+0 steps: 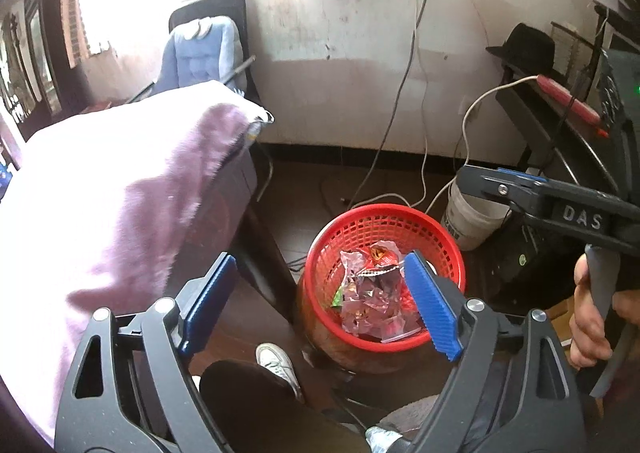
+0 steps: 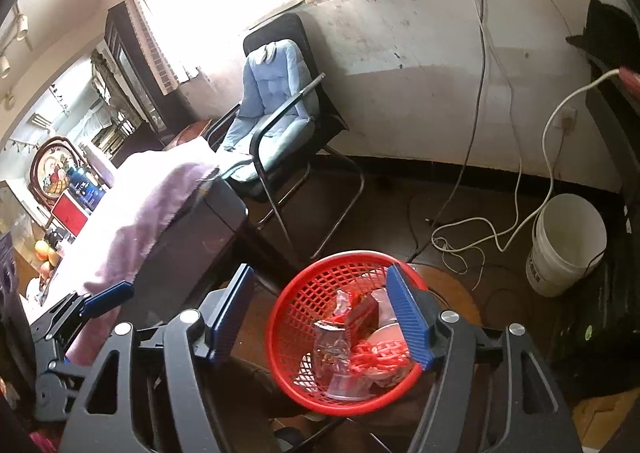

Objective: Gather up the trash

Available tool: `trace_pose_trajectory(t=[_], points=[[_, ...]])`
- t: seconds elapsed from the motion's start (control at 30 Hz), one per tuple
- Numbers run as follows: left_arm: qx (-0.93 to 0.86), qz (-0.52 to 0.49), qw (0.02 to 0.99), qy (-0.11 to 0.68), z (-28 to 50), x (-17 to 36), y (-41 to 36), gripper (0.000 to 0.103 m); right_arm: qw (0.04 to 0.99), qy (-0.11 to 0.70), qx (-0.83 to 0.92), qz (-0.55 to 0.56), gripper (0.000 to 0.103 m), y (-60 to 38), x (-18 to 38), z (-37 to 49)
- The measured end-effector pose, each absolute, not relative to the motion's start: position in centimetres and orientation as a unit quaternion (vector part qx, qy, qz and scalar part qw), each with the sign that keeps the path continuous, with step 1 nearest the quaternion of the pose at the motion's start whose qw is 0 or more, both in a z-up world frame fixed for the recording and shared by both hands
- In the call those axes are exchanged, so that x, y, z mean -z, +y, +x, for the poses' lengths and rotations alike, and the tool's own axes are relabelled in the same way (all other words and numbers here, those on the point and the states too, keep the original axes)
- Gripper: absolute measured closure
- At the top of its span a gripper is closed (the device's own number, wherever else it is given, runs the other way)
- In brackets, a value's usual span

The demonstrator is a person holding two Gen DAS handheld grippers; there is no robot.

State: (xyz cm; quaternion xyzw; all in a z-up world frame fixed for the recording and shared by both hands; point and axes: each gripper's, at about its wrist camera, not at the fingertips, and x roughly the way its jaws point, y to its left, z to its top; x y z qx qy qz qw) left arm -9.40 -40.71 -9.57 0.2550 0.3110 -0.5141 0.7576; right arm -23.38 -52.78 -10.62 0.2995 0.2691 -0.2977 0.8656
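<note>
**Wrappers in the basket, both grippers empty above it**

The trash [image 1: 372,293], crumpled clear and red wrappers, lies inside the red basket [image 1: 352,229] on the floor, just off the corner of the surface [image 1: 120,189]. The drop looks done: the left gripper [image 1: 320,305] hangs over the basket with fingers [image 1: 430,307] spread wide and nothing between them; the right gripper [image 2: 320,317] likewise stands spread and empty above the rim. Next, I judge, comes a turn back to the surface to look for more litter.

The surface is draped in a pale purple cloth. Beyond it stands a black chair [image 2: 296,113] with a blue cushion; cables trail over the dark floor to a white bucket [image 2: 568,241] by the wall.
</note>
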Motion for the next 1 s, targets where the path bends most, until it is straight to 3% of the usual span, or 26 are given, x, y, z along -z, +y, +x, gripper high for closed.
trace_pose_trajectory(t=[0.2, 0.33, 0.53, 1.0], points=[[0.535, 0.229, 0.755, 0.302, -9.1, 8.4, -37.9, 0.016, 0.854, 0.267, 0.32, 0.31, 0.032, -50.4, 8.8, -23.5], [0.545, 0.213, 0.758, 0.288, -9.0, 7.5, -36.5, 0.014, 0.841, 0.26, 0.36, 0.309, 0.016, -48.2, 7.4, -24.7], [0.553, 0.207, 0.759, 0.275, -9.7, 6.3, -34.6, 0.009, 0.819, 0.276, 0.414, 0.286, 0.007, -43.8, 6.9, -26.7], [0.489, 0.254, 0.783, 0.287, -12.2, 8.7, -33.6, 0.007, 0.809, 0.295, 0.466, 0.203, 0.006, -41.8, 9.9, -29.7]])
